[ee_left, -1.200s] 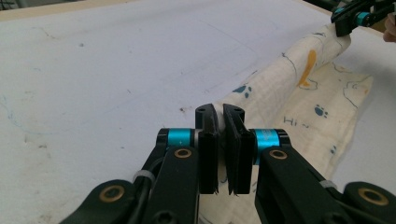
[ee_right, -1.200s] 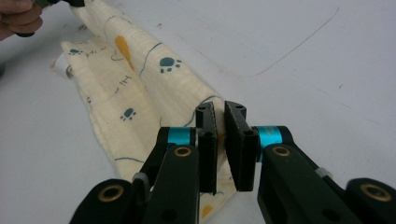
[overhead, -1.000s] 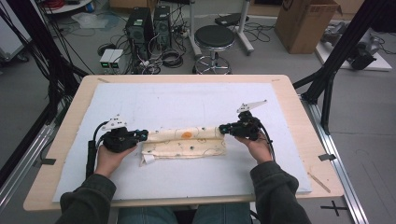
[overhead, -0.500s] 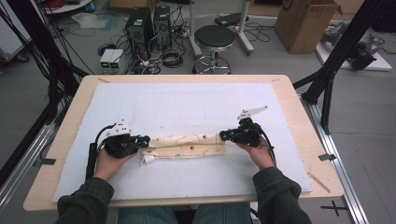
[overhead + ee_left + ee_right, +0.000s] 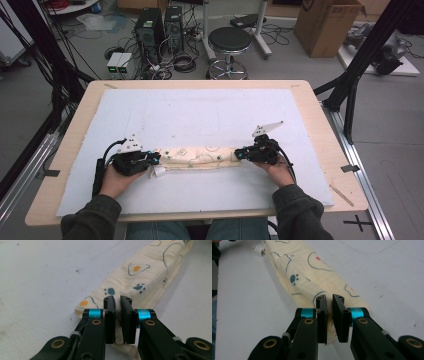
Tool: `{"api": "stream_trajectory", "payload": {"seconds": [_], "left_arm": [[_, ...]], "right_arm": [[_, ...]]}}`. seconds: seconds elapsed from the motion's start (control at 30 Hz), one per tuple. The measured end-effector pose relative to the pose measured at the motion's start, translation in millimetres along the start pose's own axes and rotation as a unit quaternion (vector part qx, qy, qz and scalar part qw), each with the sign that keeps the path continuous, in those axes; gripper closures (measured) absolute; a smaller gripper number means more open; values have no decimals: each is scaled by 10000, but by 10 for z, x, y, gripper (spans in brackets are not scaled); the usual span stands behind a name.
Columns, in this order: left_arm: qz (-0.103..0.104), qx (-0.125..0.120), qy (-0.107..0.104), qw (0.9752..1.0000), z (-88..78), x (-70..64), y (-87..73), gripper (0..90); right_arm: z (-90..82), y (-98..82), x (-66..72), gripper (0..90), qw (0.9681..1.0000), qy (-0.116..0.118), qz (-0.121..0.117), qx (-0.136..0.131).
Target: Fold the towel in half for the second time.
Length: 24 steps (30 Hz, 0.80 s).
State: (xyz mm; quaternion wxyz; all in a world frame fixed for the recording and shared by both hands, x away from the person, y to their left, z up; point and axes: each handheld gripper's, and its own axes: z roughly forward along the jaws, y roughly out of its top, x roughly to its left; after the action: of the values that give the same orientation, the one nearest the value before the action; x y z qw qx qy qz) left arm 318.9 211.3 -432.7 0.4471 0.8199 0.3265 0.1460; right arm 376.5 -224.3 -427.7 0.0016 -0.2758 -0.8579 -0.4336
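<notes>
A cream cloth (image 5: pixel 200 156) printed with paw prints and egg shapes lies folded into a long narrow strip across the white mat (image 5: pixel 210 115). My left gripper (image 5: pixel 154 159) is shut on the strip's left end, the cloth (image 5: pixel 140 272) pinched between its black jaws (image 5: pixel 117 307). My right gripper (image 5: pixel 240 154) is shut on the right end, where the cloth (image 5: pixel 312 272) runs away from its jaws (image 5: pixel 329 307). Both grippers lie low over the mat, pointing at each other, with the strip stretched between them.
The mat covers a wooden table (image 5: pixel 310 105) with bare wood at its edges. A white tag (image 5: pixel 159 171) sticks out below the strip's left end. Beyond the table stand a stool (image 5: pixel 229 40), computer towers (image 5: pixel 160 25) and a cardboard box (image 5: pixel 330 25).
Both grippers and the cloth strip have shifted toward the near edge of the table. The strip looks narrower than a second ago.
</notes>
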Motion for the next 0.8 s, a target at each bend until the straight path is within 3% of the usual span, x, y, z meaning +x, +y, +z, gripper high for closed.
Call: {"api": "stream_trajectory", "payload": {"seconds": [0.57, 0.8], "left_arm": [[-1, 117, -132, 9998, -25, -36, -109, 794], [-149, -133, -353, 9992, -128, -23, -69, 598]], "right_arm": [[-15, -139, 67, 769, 10000, 7, 50, 11], [-77, -134, 91, 615, 9997, 110, 83, -209]]}}
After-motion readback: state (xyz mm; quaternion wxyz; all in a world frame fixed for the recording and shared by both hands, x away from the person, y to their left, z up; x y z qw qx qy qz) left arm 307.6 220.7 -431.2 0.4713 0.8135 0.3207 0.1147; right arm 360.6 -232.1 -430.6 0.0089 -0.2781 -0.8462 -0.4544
